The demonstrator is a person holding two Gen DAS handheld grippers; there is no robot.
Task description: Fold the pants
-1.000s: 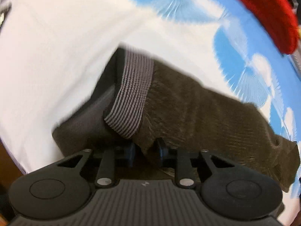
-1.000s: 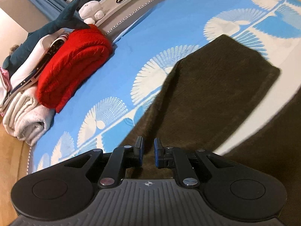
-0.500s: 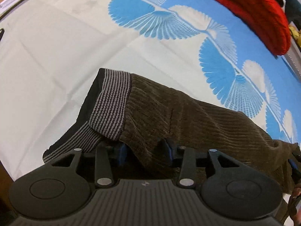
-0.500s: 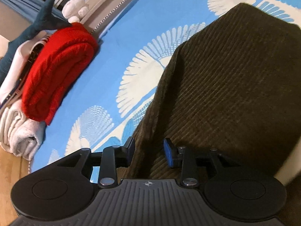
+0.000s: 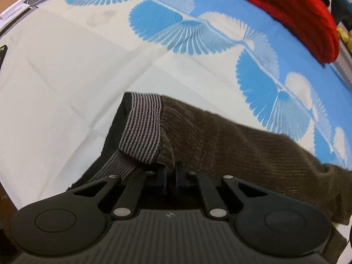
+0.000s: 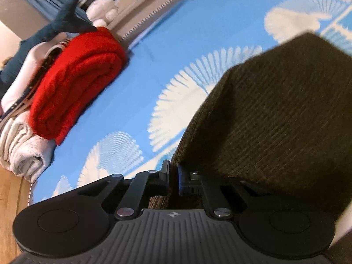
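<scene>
Dark brown corduroy pants (image 5: 231,145) lie on the bed, with a grey-and-black striped waistband (image 5: 143,127) turned up at their left end. My left gripper (image 5: 171,173) is shut on the pants' fabric just right of that waistband, its jaws pinched together on a fold. In the right wrist view the same pants (image 6: 275,114) spread to the right, and my right gripper (image 6: 173,176) is shut on their near left edge, with cloth bunched between the jaws.
The bed cover (image 5: 66,70) is white with blue fan patterns (image 6: 176,50). A folded red knit (image 6: 74,83) lies on a pile of white fabric (image 6: 19,151) at the left, with a plush shark (image 6: 55,28) behind. The same red knit (image 5: 297,15) is at the left view's top right.
Both grippers opened wide over the pants and then closed on the fabric. The right gripper came down and closer to the pants' edge; the left stayed by the waistband.
</scene>
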